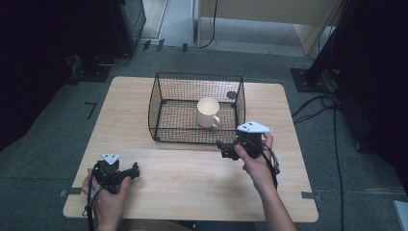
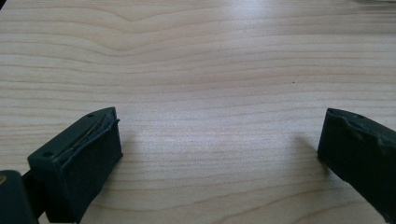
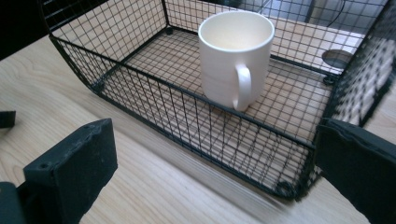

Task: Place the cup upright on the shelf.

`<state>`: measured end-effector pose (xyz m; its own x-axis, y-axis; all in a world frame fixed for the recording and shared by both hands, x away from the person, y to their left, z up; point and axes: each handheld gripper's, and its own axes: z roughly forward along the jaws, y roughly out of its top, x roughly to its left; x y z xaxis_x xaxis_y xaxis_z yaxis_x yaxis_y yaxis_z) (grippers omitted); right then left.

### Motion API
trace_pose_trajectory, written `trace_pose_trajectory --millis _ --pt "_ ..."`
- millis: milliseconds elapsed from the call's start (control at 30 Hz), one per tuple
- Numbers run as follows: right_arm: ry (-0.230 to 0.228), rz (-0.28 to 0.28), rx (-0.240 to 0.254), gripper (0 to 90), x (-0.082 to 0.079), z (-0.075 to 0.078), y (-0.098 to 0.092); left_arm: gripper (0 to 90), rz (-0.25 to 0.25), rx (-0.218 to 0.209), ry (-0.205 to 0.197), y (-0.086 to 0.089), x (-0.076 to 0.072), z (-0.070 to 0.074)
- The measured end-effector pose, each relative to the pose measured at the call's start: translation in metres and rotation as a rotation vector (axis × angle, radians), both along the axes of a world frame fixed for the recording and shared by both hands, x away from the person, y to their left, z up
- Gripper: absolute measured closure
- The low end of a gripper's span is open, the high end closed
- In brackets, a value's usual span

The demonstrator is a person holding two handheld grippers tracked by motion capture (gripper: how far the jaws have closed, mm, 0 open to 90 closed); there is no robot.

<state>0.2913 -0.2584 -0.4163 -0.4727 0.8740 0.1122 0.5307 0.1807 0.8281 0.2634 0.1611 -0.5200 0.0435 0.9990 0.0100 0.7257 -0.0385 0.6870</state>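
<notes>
A black wire basket [image 1: 166, 91] stands on the middle of the wooden table [image 1: 192, 178]. Inside it an empty white mug [image 1: 208, 113] stands upright, handle turned toward the near right. My right gripper [image 1: 225, 149] is open just outside the basket's near right corner, holding nothing. In the right gripper view its jaws stand wide apart before the basket's front wall [image 3: 154, 98], with the mug [image 3: 233, 56] beyond the wire. My left gripper [image 1: 132, 171] is open near the table's front left. Its gap [image 2: 219, 123] holds only bare wood [image 2: 210, 60].
A dark round hole [image 1: 232, 95] sits in the tabletop behind the basket's far right corner. Cables [image 1: 317, 108] trail over the grey floor at the right. Black stands and a wooden cabinet [image 1: 269, 12] lie beyond the table's far edge.
</notes>
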Motion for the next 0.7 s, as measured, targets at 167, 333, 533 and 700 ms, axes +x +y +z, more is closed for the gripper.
trace_pose_trajectory --millis 167,333,533,700 --pt "-0.013 -0.017 0.005 0.0 -0.013 -0.005 -0.013 0.0 -0.001 0.001 0.002 0.000 0.000 0.000" --pt "-0.018 -0.050 0.006 0.0 -0.023 -0.015 -0.027 0.0 -0.001 0.001 0.001 0.000 0.000 0.000" --pt "-0.018 -0.088 -0.006 0.0 -0.031 -0.029 -0.043 0.0 -0.001 0.001 0.001 0.000 0.000 0.000" --pt "-0.015 -0.113 -0.041 0.0 -0.039 -0.044 -0.057 0.0 -0.001 0.002 0.001 0.000 0.000 0.000"
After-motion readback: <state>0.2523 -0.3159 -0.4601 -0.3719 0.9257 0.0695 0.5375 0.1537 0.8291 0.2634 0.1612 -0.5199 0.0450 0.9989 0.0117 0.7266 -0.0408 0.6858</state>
